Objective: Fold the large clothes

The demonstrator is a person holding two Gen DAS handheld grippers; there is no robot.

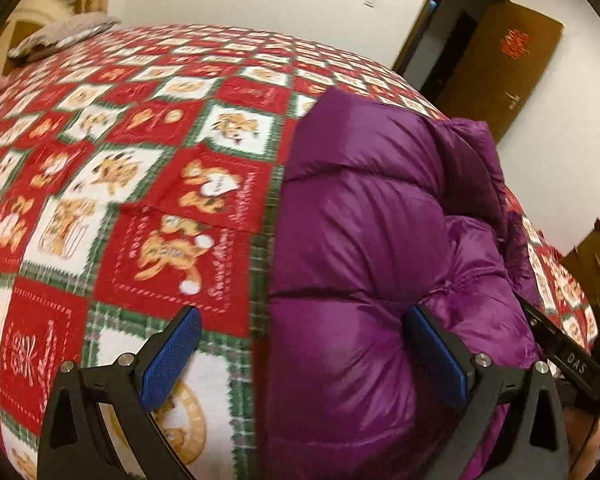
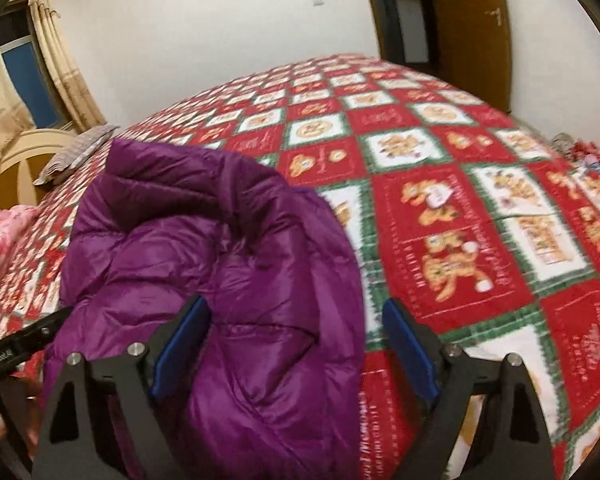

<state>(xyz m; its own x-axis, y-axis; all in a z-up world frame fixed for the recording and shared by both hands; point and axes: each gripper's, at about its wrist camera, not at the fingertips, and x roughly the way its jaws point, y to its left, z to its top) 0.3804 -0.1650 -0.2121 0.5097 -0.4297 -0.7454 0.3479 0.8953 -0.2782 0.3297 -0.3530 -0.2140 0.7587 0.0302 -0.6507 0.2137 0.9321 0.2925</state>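
Observation:
A purple quilted down jacket (image 1: 360, 240) lies bunched in a thick bundle on a bed with a red, green and white patchwork cover (image 1: 148, 168). In the left wrist view my left gripper (image 1: 306, 344) stands open over the jacket's left edge, with fabric below the jaws and no pad pressing on it. The right wrist view shows the same jacket (image 2: 204, 248) at lower left. My right gripper (image 2: 298, 340) is open above its right edge, and its blue pads (image 2: 412, 344) are clear of the cloth. The tip of the other gripper (image 2: 24, 346) pokes in from the left.
A grey pillow (image 1: 64, 36) and a cream headboard (image 2: 32, 152) are at the bed's far left end. Pink cloth (image 2: 4, 240) lies beside them. A brown door (image 1: 496, 64) stands open in the white wall. Curtains (image 2: 56, 60) frame a window.

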